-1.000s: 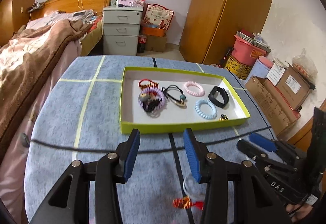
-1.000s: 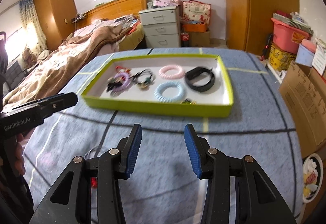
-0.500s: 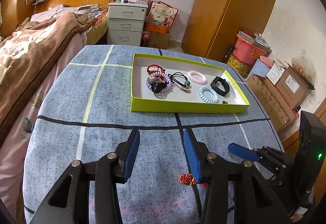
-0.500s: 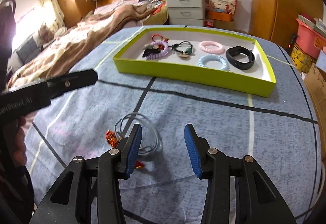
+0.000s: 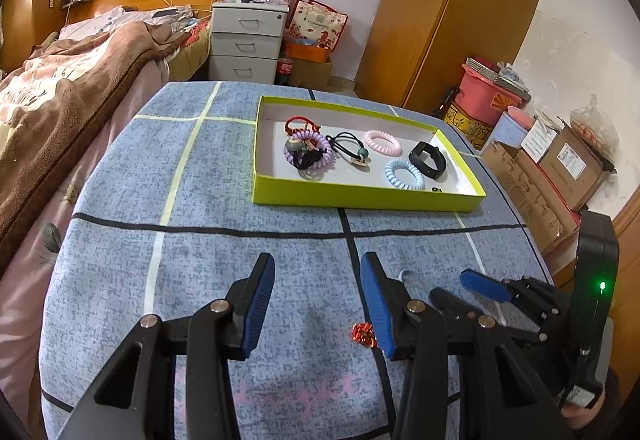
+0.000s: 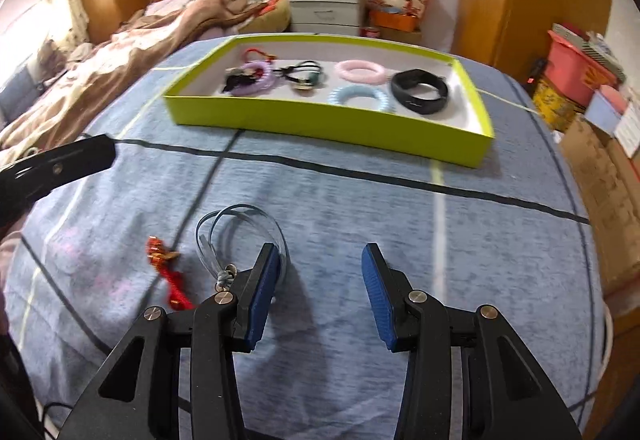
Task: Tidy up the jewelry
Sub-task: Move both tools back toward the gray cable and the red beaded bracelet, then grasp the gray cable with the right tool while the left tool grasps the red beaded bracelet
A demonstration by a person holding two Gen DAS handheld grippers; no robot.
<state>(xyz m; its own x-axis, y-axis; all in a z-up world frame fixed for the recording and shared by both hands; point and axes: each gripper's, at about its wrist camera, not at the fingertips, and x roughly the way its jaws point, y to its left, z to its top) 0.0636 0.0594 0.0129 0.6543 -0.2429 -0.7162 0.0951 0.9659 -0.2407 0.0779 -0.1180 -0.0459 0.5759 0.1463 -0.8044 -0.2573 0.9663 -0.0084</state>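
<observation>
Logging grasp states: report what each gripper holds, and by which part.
Nothing is held. The left gripper and right gripper are both open and empty; the clear cord loop lies loose on the tablecloth.

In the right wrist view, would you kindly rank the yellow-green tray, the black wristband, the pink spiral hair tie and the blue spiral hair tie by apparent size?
1. Yellow-green cardboard tray, largest by far.
2. Black wristband.
3. Pink spiral hair tie and light blue spiral hair tie: these look alike; the blue one is partly hidden by the tray wall, so I will not rank them.

No legible text, shipping labels on cardboard boxes (image 5: 572,160) too small to read
</observation>
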